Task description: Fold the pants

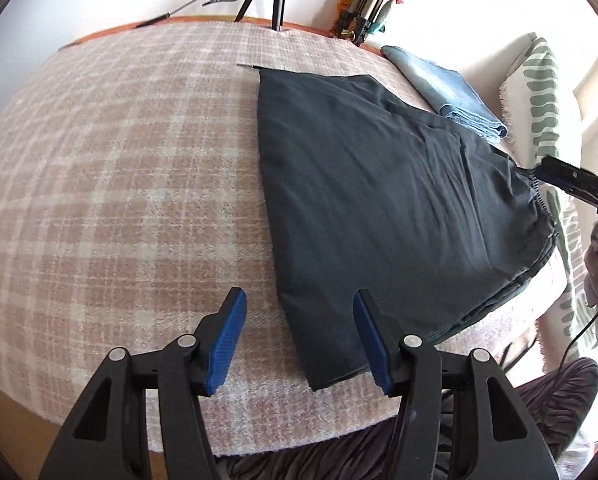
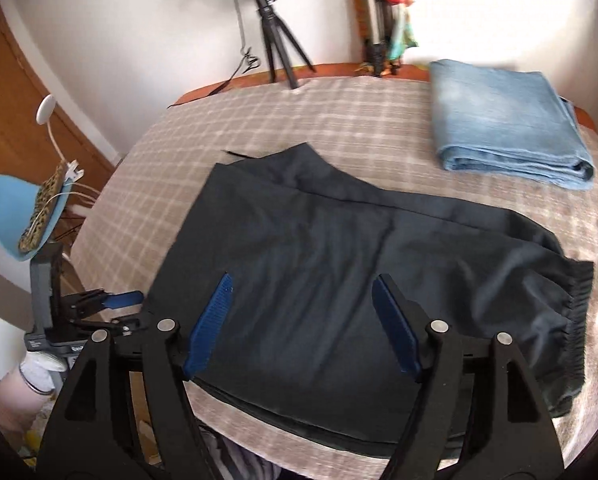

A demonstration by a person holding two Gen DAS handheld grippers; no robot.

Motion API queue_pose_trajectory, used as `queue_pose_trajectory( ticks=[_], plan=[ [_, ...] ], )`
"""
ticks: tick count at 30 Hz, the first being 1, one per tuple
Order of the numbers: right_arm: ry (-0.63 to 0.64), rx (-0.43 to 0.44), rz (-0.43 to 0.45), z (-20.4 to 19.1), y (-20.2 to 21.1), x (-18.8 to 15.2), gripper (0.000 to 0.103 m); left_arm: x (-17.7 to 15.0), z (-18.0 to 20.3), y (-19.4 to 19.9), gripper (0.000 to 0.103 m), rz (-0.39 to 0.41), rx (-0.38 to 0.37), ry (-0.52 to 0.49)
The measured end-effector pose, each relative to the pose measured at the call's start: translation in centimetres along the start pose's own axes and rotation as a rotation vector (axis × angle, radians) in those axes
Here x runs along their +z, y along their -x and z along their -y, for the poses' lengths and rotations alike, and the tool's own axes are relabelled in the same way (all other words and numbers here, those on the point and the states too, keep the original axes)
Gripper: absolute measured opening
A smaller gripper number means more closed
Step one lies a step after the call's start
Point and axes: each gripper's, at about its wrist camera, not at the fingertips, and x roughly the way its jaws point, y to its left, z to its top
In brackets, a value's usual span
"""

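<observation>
- Plaid blanket (image 1: 119,184) covers the table we work over; white wall and a tripod (image 2: 279,48) behind it
- Dark pants (image 1: 379,200) lie folded on the blanket; their near corner sits between and just ahead of our left gripper (image 1: 299,340); jaws apart, nothing clamped
- Right gripper (image 2: 305,320) hangs over the pants' middle; jaws apart, empty; elastic waistband to its right
- Folded jeans (image 2: 507,128) far ahead-right of the right gripper, apart from the pants

Both wrist views look steeply down, close, sharing the dark pants (image 1: 379,200) (image 2: 339,280).
</observation>
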Motion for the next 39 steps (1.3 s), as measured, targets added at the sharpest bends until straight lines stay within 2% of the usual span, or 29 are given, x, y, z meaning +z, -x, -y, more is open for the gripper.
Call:
queue_pose_trajectory(
  ticks=[4, 11, 13, 15, 19, 24, 34, 35, 39],
  plan=[
    [0.004, 0.022, -0.067, -4.3, -3.5, 3.0, 0.075, 0.2, -0.4, -0.3, 0.053, -0.028, -0.051, 0.041],
    [0.034, 0.03, -0.188, -10.1, -9.8, 5.6, 0.075, 0.3, -1.4, -0.6, 0.053, -0.027, -0.134, 0.105],
    [0.029, 0.021, -0.22, -11.3, -11.8, 6.4, 0.07, 0.2, -1.5, -0.6, 0.053, -0.019, -0.146, 0.104],
    [0.016, 0.015, -0.255, -12.0, -13.8, 7.0, 0.061, 0.2, -1.5, -0.6, 0.053, -0.015, -0.152, 0.096],
    [0.048, -0.048, -0.315, -14.1, -17.1, 7.5, 0.055, 0.1, -1.8, -0.4, 0.053, -0.01, -0.165, 0.08],
    [0.093, -0.135, -0.392, -15.5, -20.3, 7.6, 0.043, -0.4, -2.2, -0.2, 0.053, 0.007, -0.195, 0.08],
    [0.2, -0.286, -0.483, -18.0, -23.9, 6.6, 0.035, -0.7, -1.9, 0.2, 0.053, 0.001, -0.184, 0.028],
    [0.203, -0.291, -0.484, -18.1, -24.0, 6.5, 0.033, -0.7, -1.8, 0.2, 0.053, 0.0, -0.185, 0.027],
    [0.204, -0.299, -0.467, -18.4, -24.0, 6.4, 0.011, -0.6, -1.8, 0.1, 0.053, 0.001, -0.19, 0.036]
  ],
)
